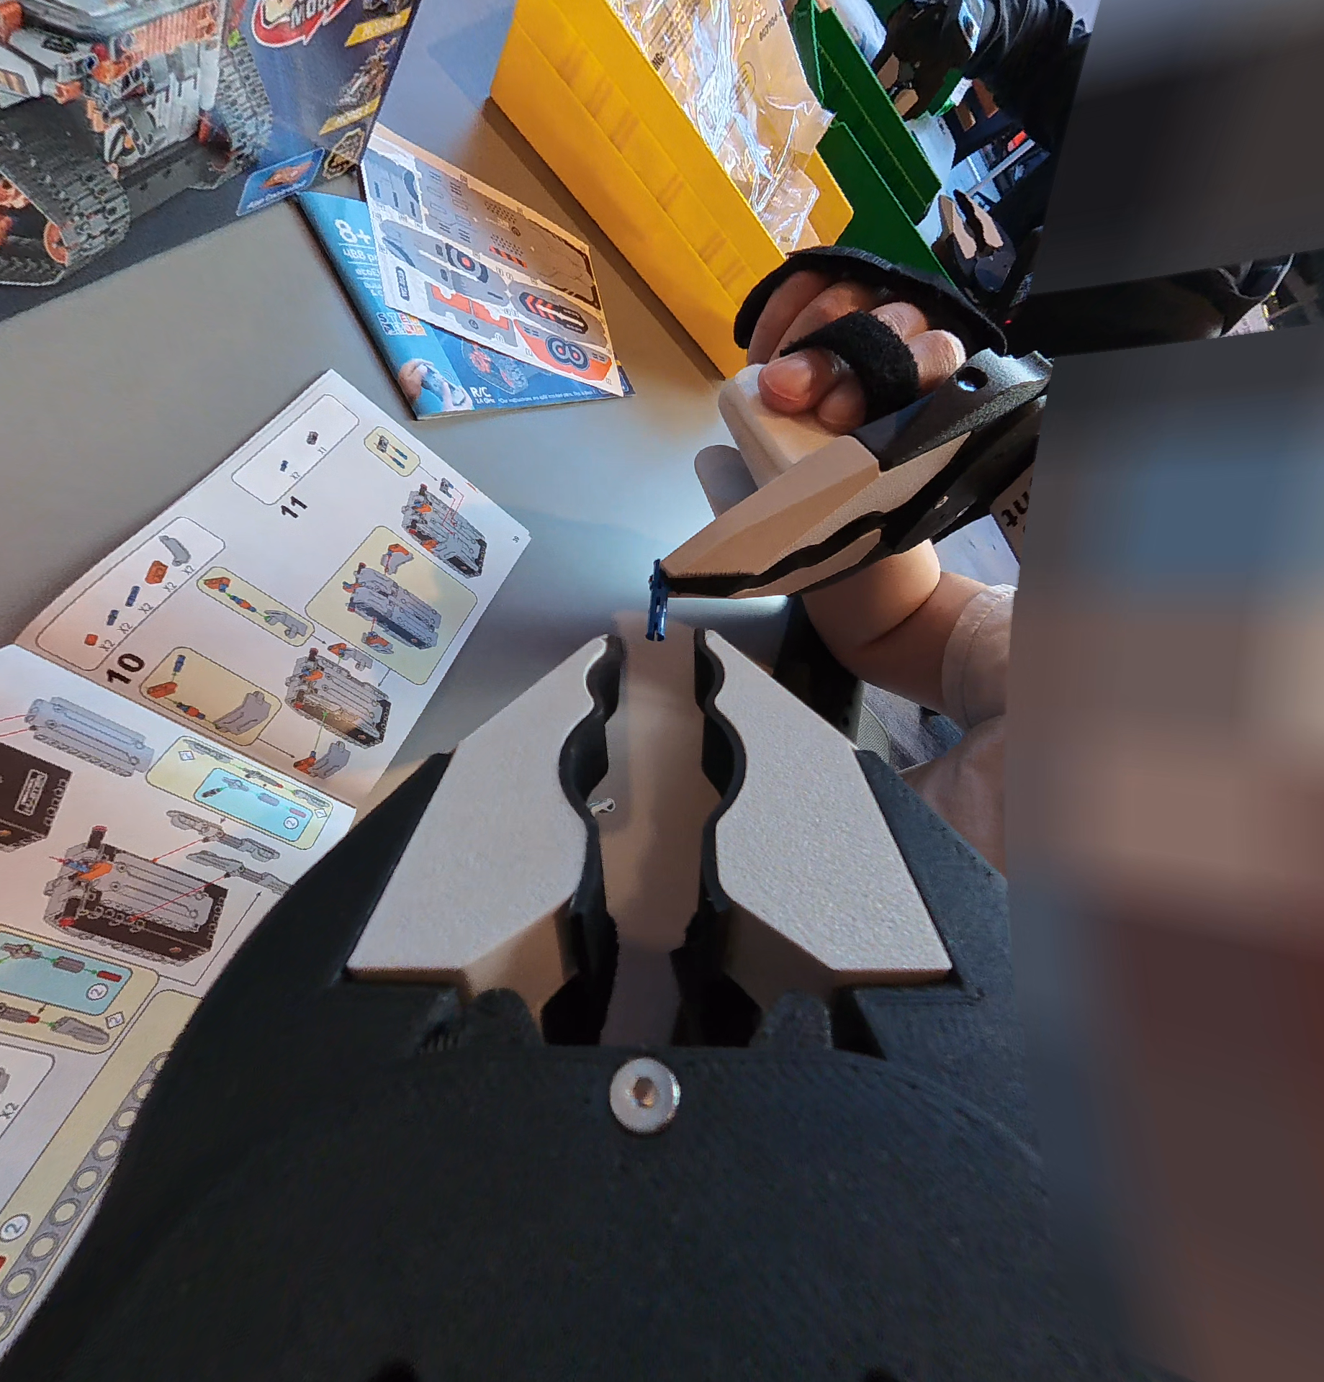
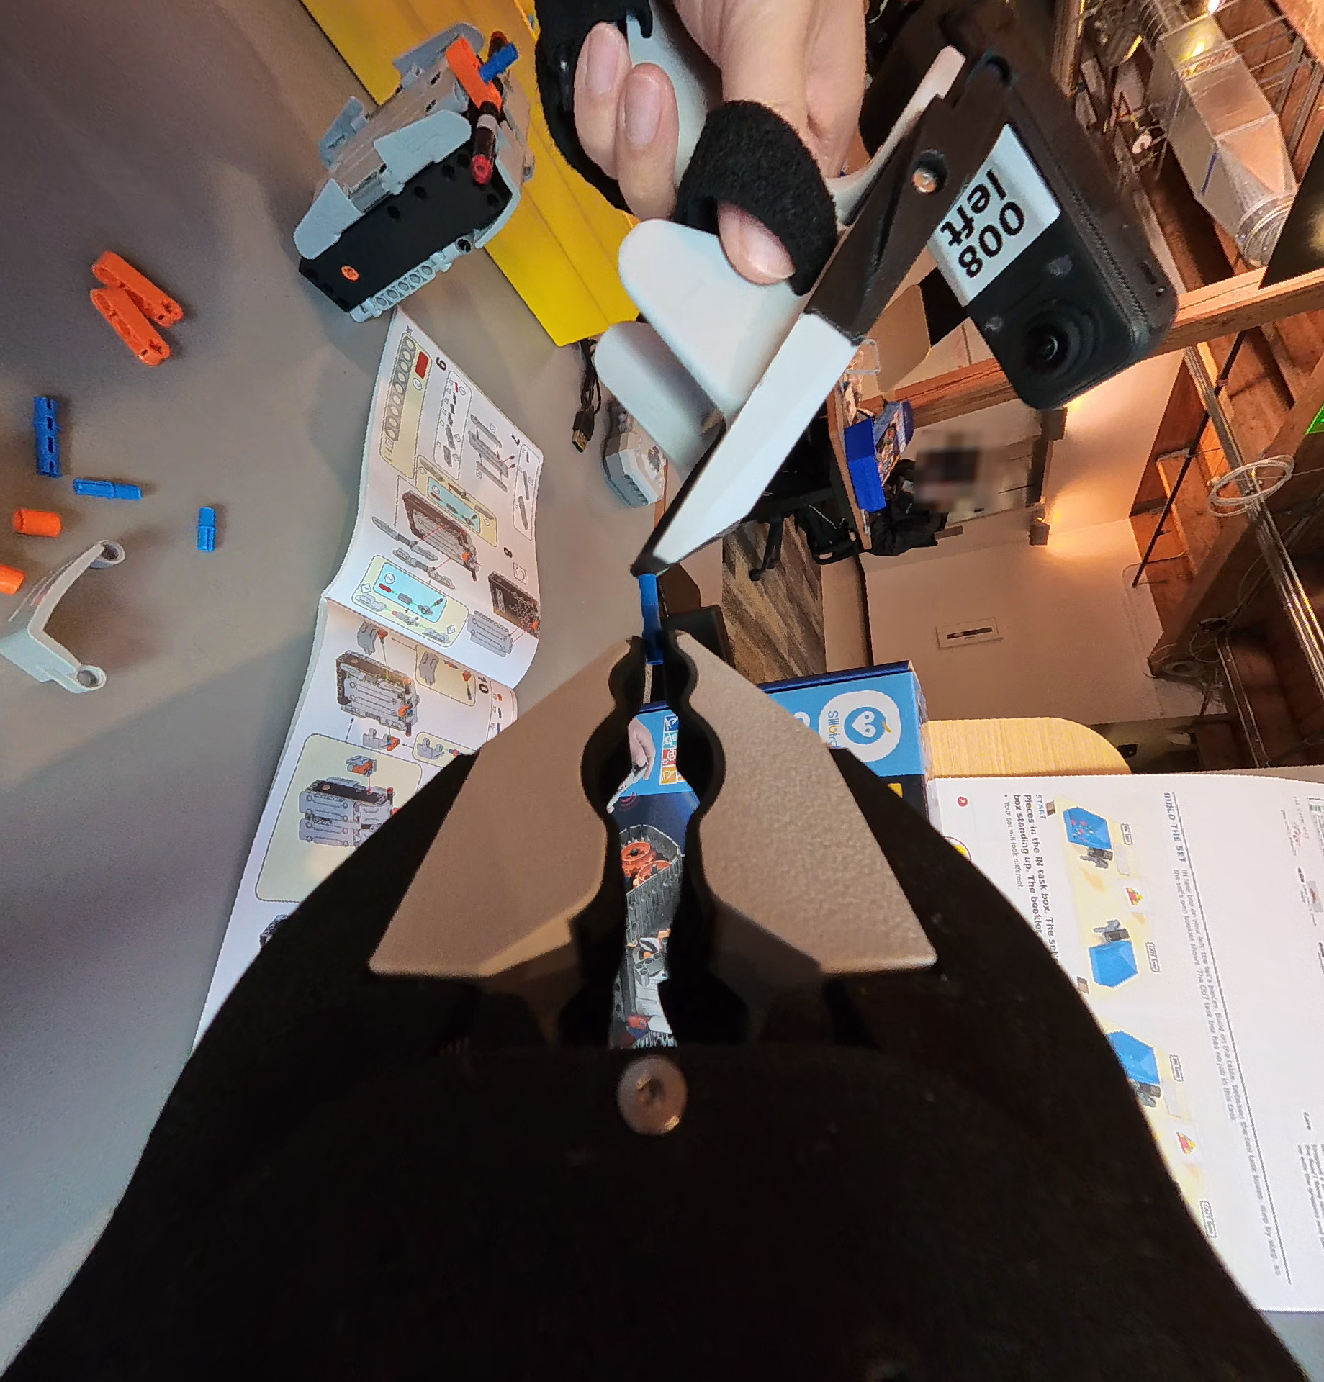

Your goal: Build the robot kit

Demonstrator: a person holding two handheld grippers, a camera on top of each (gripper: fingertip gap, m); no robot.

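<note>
My right gripper [image 2: 655, 645] is shut on a small blue pin [image 2: 649, 598] and holds it in the air above the grey table. In the left wrist view the right gripper [image 1: 665, 572] comes in from the right with the pin [image 1: 656, 604] sticking out of its tips. My left gripper [image 1: 660, 642] is open, and the pin's free end sits at the gap between its fingertips. In the right wrist view the left gripper [image 2: 646, 564] is seen edge-on, its tip at the pin's far end. A hand grips each tool.
On the table [image 2: 195, 748] lie an open instruction booklet [image 2: 434, 561], a part-built grey and black model [image 2: 412, 187], orange beams [image 2: 135, 306], loose blue pins [image 2: 105, 490], orange bushes [image 2: 36, 521] and a grey angled piece [image 2: 53, 621]. A yellow bin [image 1: 681, 187], sticker sheet [image 1: 486, 284] and toy box [image 1: 120, 112] stand behind. Left and right tips are no more than a few centimetres apart.
</note>
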